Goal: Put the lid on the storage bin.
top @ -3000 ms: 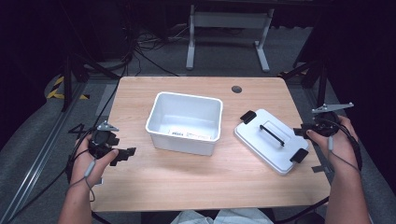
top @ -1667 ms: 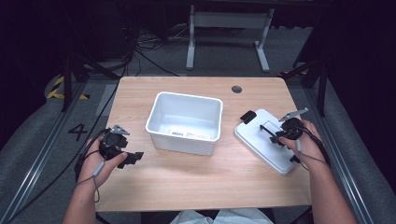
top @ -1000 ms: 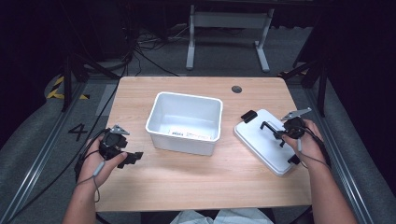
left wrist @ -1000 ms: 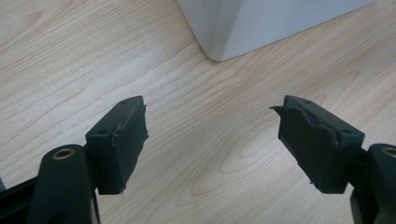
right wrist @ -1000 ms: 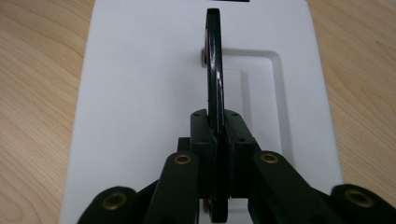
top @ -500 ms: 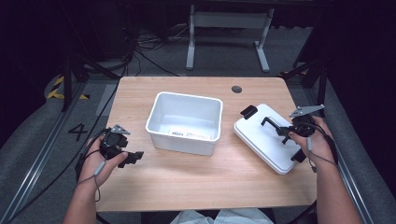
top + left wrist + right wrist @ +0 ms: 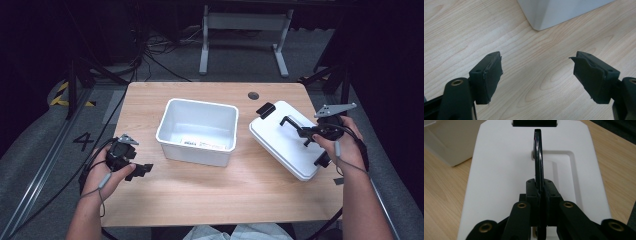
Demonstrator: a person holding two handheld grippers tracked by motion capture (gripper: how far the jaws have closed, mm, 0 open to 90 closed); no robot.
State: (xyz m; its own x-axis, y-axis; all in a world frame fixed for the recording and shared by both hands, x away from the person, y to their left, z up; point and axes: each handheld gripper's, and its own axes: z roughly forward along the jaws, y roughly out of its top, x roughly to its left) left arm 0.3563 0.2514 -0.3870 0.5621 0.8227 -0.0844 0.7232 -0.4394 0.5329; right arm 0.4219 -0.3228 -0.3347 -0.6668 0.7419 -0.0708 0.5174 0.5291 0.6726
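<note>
White bin (image 7: 199, 130) empty bar a label, right claw (image 7: 539, 195) clenched on lid handle (image 7: 538, 157), left claw (image 7: 537, 77) released.

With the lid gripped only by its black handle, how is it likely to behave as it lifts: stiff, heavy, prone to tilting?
The lid looks like thin moulded white plastic, so probably stiff and light. The right gripper is shut on the narrow handle, which stands up from the lid, so the lid may swing or tilt around it. Its black end clips might flap.

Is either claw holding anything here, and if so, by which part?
The right claw is shut on the black handle of the white lid. The left claw is open over the table, holding nothing.
</note>
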